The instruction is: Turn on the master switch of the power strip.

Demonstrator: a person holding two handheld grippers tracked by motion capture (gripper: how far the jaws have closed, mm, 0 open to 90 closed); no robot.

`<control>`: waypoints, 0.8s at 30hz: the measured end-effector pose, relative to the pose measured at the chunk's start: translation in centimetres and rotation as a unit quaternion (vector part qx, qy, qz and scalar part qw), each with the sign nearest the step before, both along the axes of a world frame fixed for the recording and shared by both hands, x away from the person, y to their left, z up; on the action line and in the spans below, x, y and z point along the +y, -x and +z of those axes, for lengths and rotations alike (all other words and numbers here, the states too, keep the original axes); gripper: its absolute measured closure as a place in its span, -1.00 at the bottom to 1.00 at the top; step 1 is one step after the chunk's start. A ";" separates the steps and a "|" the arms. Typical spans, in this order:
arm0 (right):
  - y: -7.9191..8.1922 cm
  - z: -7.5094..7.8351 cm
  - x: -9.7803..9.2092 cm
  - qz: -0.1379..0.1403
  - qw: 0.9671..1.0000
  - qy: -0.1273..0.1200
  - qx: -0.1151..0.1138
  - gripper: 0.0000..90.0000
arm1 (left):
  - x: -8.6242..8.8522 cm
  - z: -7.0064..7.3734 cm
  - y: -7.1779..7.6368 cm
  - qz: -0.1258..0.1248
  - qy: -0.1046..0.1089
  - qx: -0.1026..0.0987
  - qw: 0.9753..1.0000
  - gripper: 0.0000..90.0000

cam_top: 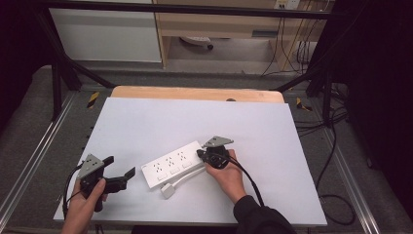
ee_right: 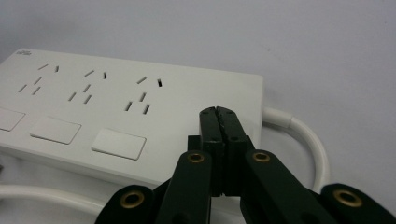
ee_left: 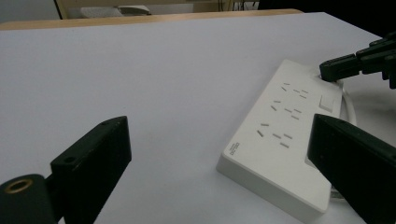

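A white power strip with three socket groups and three switches lies at an angle on the white table. Its white cable curls from the right end back to a plug in front of it. My right gripper is shut with nothing between its jaws, its tip resting at the strip's right end near the cable exit. My left gripper is open wide, just left of the strip. From it, the strip lies ahead to the right, with the right gripper beyond.
A wooden table edge runs along the back. Black frame posts stand at both sides. Loose cables trail on the floor at the right. A cabinet and a desk stand behind.
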State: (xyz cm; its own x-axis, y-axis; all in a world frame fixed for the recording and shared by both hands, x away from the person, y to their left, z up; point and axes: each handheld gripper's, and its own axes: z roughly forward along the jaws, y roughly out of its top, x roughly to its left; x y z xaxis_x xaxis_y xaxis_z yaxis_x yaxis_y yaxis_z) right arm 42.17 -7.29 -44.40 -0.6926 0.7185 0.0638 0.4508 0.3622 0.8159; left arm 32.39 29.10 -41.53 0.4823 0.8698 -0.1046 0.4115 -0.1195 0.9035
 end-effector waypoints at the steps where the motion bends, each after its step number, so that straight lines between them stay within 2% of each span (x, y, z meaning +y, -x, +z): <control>1: 0.0 0.0 0.0 0.000 1.000 0.000 0.000 1.00 | 0.0 0.0 0.0 0.000 0.000 0.000 1.000 -0.86; 24: 0.1 -0.1 0.0 -0.005 1.000 -0.011 -0.003 1.00 | 0.2 0.1 0.0 0.001 -0.004 -0.002 1.000 -0.86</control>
